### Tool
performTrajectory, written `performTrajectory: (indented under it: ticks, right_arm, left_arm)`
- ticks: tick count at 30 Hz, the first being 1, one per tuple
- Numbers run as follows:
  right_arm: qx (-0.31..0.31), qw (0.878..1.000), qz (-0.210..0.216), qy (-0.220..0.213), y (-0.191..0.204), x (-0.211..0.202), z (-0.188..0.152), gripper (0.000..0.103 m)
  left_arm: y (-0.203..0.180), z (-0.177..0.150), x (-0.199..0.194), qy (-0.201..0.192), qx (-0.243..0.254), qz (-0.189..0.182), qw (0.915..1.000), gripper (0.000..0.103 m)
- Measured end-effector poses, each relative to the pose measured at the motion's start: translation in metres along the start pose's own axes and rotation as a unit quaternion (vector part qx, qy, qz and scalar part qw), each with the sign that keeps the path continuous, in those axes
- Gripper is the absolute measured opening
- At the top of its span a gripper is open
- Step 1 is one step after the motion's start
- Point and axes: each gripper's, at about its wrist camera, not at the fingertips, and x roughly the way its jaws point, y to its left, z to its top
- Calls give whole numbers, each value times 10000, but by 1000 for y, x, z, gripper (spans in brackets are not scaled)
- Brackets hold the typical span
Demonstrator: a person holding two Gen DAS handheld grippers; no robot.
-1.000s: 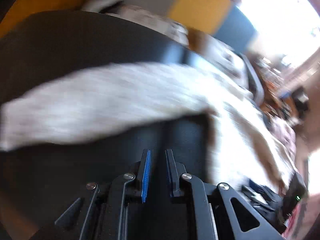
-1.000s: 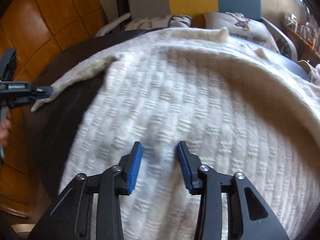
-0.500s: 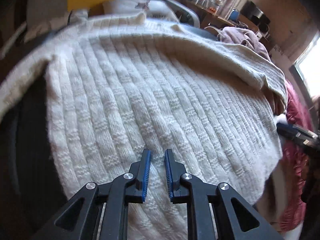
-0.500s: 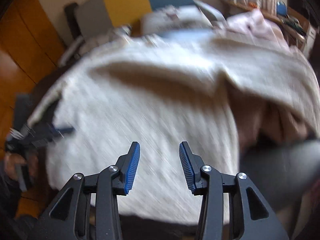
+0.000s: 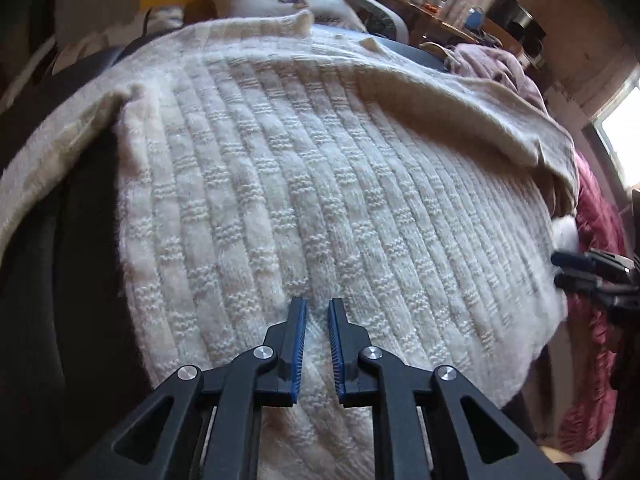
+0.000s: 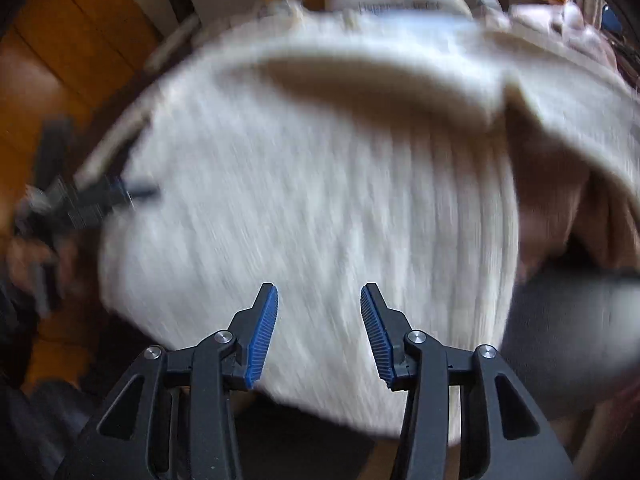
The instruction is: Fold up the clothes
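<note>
Cream basket-weave knitted sweater point(image 5: 320, 200) lies spread flat over a dark table point(image 5: 60, 280), ready for folding, while the left gripper point(image 5: 317, 308) hovers nearly closed, empty, and the right gripper point(image 6: 319, 300) hovers half-spread, empty.

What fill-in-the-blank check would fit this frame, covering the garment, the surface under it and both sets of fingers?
1. The knitted sweater spread out is ____ in colour.
2. It lies on a ____ surface.
3. The left gripper has its fingers nearly together with ____ between them.
4. The blue-padded fingers of the right gripper stand ____, above the sweater.

Missing words: white; black; nothing; apart
</note>
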Motion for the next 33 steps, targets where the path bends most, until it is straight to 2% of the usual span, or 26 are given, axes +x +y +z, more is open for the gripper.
performTrajectory:
  ticks: [2,4,5,7,8,9,11,13,16,19,21,22,26,29,31,32,33]
  right_arm:
    - [-35,9989,48,-457,6,-8,35,48]
    - [-82,9963,2,-860,10,-12,71,48]
    - [-93,9948,-67,-1011,12,-10,92,48]
    - [-141,9924,-215,-1204,13,-3,121,45]
    - [-154,9911,-306,-1283,12,2,135,38]
    - [-167,9898,-397,-1361,12,8,150,26]
    - [-135,9909,-458,-1256,5,27,169,18]
    - [-129,9932,-482,-1053,-7,49,190,18]
    - [-235,9954,-657,-655,-23,91,220,18]
    - [-115,9980,-610,-98,-48,127,242,18]
    - [-132,9966,-800,-134,-58,142,247,18]
    - [-142,9957,-897,-157,-63,150,249,18]
    - [-239,9946,-959,-324,-73,155,254,18]
    - [-493,9947,-810,-387,-75,141,258,18]
    - [-764,9905,-1062,-411,-77,136,262,19]
    - [-852,9910,-984,-323,-80,137,264,28]
    - [-890,9919,-888,-171,-84,141,267,44]
  left_arm:
    - [8,6,-7,-10,-161,-144,9998,12]
    - [8,13,-14,-280,23,217,9994,12]
    - [9,18,-18,-423,73,284,9987,12]
    - [8,34,-24,-711,-18,65,9974,12]
    - [5,45,-25,-862,-46,3,9963,12]
    - [1,59,-25,-1045,-12,55,9945,12]
    - [-5,87,-24,-1362,52,162,9905,15]
    - [-5,120,-19,-1462,106,277,9888,20]
    - [-3,171,-8,-1585,191,372,9865,20]
    - [5,220,22,-1359,66,100,9906,20]
    - [12,248,51,-1085,-40,29,9941,20]
    - [15,257,67,-969,-97,107,9952,20]
    - [19,272,113,-592,126,650,9960,18]
    - [9,271,102,-812,463,613,9937,18]
    - [2,270,93,-1014,622,536,9914,18]
    - [-1,271,91,-1074,673,499,9907,18]
    - [-3,275,92,-1043,675,461,9912,18]
